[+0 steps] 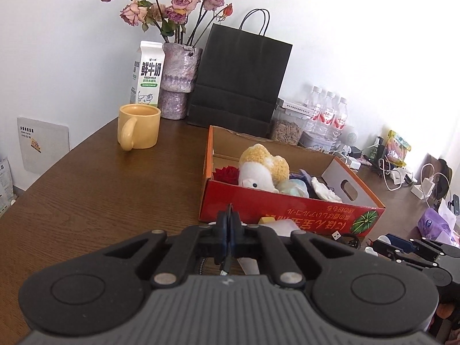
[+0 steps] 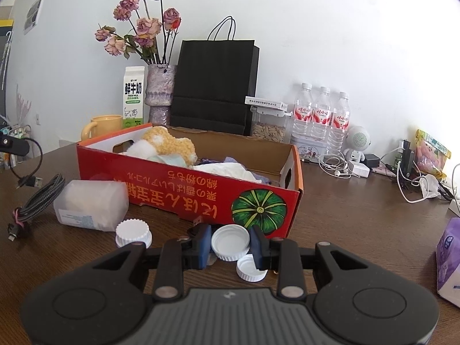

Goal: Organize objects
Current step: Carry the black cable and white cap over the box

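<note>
White cap [image 2: 230, 243] sits gripped between right tongs [image 2: 230, 244], lower centre; left tongs [image 1: 229, 230] pinch shut on a black cable [image 1: 225, 267].

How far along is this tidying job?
Done: a yellow-and-white plush toy and cloths already lie in the red cardboard box. In hand: the left tongs pinch a thin black cable; the right tongs grip a white plastic cap. Left on the table: a translucent plastic container, a braided grey cable bundle and two more white caps.
</note>
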{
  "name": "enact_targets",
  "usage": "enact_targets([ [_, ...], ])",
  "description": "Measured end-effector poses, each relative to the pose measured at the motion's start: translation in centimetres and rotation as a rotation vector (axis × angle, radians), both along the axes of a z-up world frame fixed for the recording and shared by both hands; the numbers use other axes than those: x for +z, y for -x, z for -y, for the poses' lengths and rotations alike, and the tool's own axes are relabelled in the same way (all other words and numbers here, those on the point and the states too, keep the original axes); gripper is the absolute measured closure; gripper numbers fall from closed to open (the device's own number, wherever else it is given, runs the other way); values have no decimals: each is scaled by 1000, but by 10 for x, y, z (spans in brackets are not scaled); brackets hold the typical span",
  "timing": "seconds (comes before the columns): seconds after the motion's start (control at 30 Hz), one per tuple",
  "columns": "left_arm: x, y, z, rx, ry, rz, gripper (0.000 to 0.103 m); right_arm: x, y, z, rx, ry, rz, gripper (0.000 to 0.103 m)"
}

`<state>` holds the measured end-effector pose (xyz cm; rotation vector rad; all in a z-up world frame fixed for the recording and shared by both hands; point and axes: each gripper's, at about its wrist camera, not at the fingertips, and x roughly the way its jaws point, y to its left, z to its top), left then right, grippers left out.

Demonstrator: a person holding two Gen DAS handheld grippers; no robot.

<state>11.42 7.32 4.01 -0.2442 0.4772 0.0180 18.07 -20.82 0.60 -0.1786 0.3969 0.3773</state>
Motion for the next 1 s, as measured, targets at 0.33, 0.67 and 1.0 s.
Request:
enact_targets([
  [0.33, 30, -27, 19, -48, -37, 87, 100, 23, -11, -12, 37, -23, 55, 75],
  [0.67, 43, -75, 53, -131, -67, 139, 100, 46, -51, -27, 42, -55, 98, 75],
  [1.0, 33, -138, 79, -192, -62, 115, 100, 49, -109, -46, 47, -89, 72, 75],
])
